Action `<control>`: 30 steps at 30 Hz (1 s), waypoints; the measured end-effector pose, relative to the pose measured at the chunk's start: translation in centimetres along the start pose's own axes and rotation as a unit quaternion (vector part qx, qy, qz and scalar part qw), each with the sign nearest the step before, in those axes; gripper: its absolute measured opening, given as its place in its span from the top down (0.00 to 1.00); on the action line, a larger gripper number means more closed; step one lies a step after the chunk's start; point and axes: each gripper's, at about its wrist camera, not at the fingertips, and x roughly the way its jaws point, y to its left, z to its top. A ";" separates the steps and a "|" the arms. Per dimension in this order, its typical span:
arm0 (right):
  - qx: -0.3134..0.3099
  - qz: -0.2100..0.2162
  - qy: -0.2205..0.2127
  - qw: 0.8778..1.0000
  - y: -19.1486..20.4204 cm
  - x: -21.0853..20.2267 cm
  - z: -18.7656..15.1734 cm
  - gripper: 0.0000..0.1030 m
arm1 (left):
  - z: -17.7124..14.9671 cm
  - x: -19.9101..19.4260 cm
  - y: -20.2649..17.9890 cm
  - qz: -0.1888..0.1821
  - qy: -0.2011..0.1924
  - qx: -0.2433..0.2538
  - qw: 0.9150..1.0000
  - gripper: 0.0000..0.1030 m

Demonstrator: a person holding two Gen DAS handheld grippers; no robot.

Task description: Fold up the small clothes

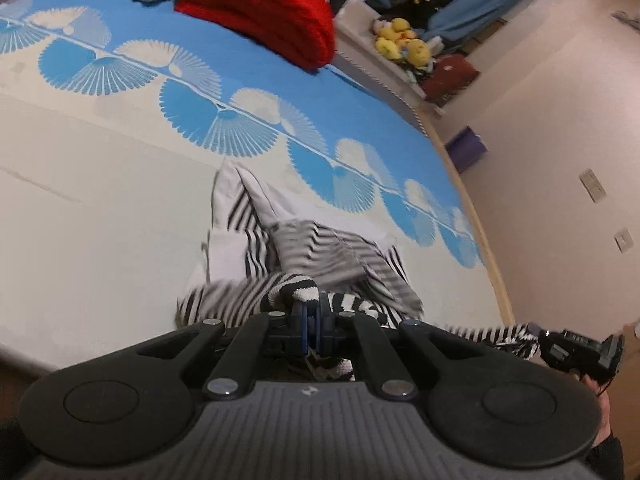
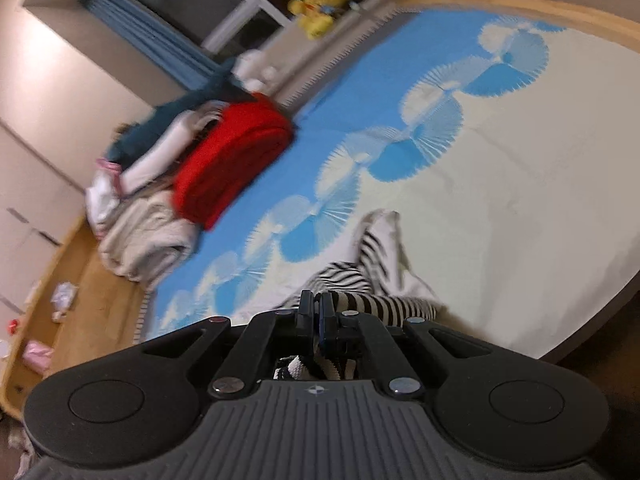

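Observation:
A small black-and-white striped garment [image 1: 320, 256] lies crumpled on the bed near its front edge, with a white part pointing away. My left gripper [image 1: 312, 308] is shut on a striped edge of it. My right gripper [image 2: 316, 308] is shut on another striped edge of the striped garment [image 2: 360, 276]. In the left wrist view the right gripper [image 1: 576, 350] shows at the far right, with striped cloth stretched toward it.
The bed cover [image 1: 100, 200] is cream with blue fan patterns. A folded red blanket [image 1: 260, 8] and grey and white bedding [image 2: 140, 236] lie at the far end. Yellow plush toys [image 1: 400, 42] sit on a ledge beyond. The wooden bed edge [image 1: 492, 264] is to the right.

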 end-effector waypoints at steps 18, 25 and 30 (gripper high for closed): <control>-0.062 -0.101 0.006 0.993 -1.4 26.7 9.4 0.69 | 14.7 17.9 7.3 0.033 0.014 -0.059 0.998 0.52; -0.233 -0.098 0.063 0.966 0.6 30.1 6.6 0.48 | 12.6 21.1 3.7 0.087 0.056 0.085 0.991 0.48; -0.230 -0.087 0.089 0.965 1.3 33.3 5.9 0.47 | 11.9 23.7 2.6 0.136 0.052 0.125 0.981 0.41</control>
